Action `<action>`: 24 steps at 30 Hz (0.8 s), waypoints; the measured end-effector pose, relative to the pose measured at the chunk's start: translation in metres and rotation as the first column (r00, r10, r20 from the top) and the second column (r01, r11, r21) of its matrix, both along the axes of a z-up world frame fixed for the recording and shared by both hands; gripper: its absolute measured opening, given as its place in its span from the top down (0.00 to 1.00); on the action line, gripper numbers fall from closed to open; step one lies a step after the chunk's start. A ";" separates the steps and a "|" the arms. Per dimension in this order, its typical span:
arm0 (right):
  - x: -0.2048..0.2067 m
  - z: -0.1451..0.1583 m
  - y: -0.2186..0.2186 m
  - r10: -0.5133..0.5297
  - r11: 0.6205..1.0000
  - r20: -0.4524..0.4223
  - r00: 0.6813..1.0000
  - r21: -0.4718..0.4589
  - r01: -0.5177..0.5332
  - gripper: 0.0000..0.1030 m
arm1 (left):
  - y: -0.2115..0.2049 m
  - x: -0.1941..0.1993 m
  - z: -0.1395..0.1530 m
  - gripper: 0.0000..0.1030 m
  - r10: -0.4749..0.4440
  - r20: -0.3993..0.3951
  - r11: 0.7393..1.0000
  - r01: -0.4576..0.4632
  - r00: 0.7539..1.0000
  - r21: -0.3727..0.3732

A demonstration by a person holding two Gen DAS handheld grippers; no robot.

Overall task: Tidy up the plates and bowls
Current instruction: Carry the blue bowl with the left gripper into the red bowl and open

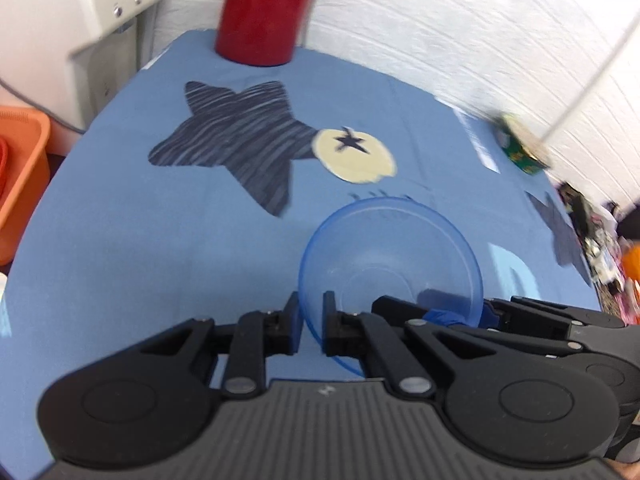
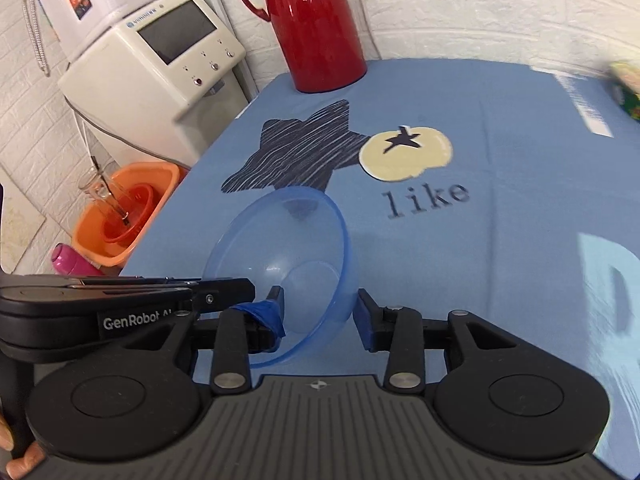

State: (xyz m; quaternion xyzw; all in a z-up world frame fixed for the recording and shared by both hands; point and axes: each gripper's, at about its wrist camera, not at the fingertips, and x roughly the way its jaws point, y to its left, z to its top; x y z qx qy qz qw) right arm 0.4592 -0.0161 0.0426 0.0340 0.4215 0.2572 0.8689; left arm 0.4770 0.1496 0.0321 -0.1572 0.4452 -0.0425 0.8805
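Translucent blue bowl tilted above counter at lower centre, left claw pinching its rim, right claw spread around it.

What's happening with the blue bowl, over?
Left gripper pinching the blue bowl by its rim. Right gripper open around the bowl's other side. Tablecloth ahead bare; red jug far back.
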 end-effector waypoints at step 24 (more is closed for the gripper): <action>-0.218 -0.034 -0.154 -0.238 0.970 -0.076 0.968 0.036 0.241 0.78 | -0.179 -0.202 -0.009 0.89 -0.310 -0.036 0.933 0.311 0.950 0.180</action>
